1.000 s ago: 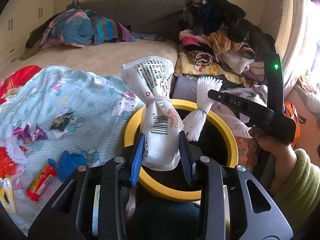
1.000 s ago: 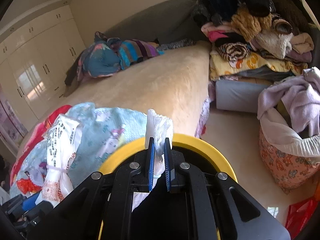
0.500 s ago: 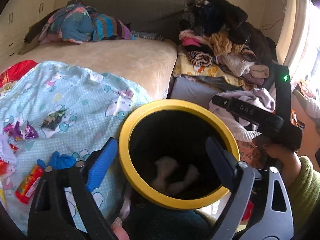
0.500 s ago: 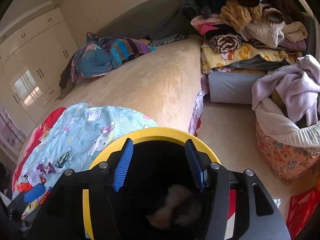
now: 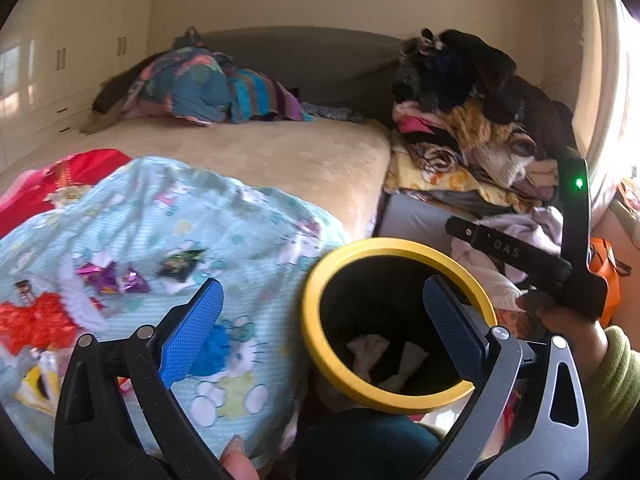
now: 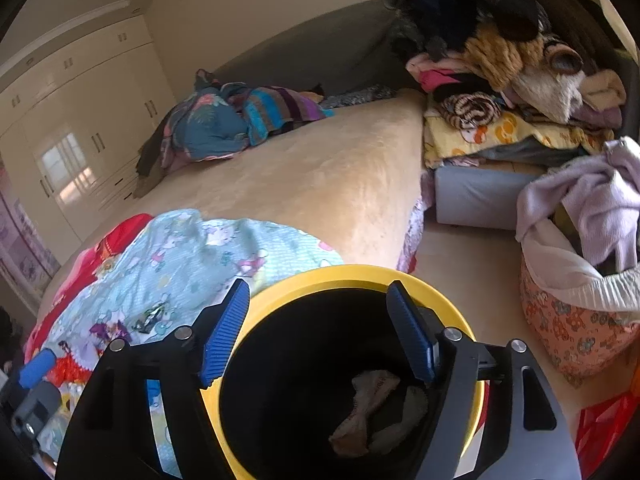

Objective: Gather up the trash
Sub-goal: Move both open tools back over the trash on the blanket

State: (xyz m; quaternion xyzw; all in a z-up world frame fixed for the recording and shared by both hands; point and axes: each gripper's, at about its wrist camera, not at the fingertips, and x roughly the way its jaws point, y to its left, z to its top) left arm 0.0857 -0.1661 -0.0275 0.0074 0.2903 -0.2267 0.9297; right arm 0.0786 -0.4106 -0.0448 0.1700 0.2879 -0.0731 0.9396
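A black bin with a yellow rim (image 5: 320, 344) (image 6: 352, 270) stands against the bed's near edge. White wrappers (image 5: 370, 350) (image 6: 370, 400) lie at its bottom. My left gripper (image 5: 320, 320) hangs over the bin's left rim, its jaws opening wide with nothing between them. My right gripper (image 6: 320, 334) is above the bin's mouth, jaws also opening and empty; its body shows in the left wrist view (image 5: 520, 256), held by a hand in a green sleeve. Several candy wrappers (image 5: 112, 278) (image 6: 116, 330), a blue glove (image 5: 214, 344) and red scraps (image 5: 32, 320) lie on the light blue blanket (image 5: 160, 220).
Folded clothes (image 6: 500, 72) are stacked high right of the bed. A cloth basket of laundry (image 6: 580, 280) stands on the floor at right. A bundle of coloured bedding (image 5: 208, 88) lies at the bed's far end. White wardrobes (image 6: 80, 120) line the left wall.
Both grippers opened and let go: the printed white bag and the white frilled wrapper dropped into the bin. The left gripper then rose and swung left toward the blanket.
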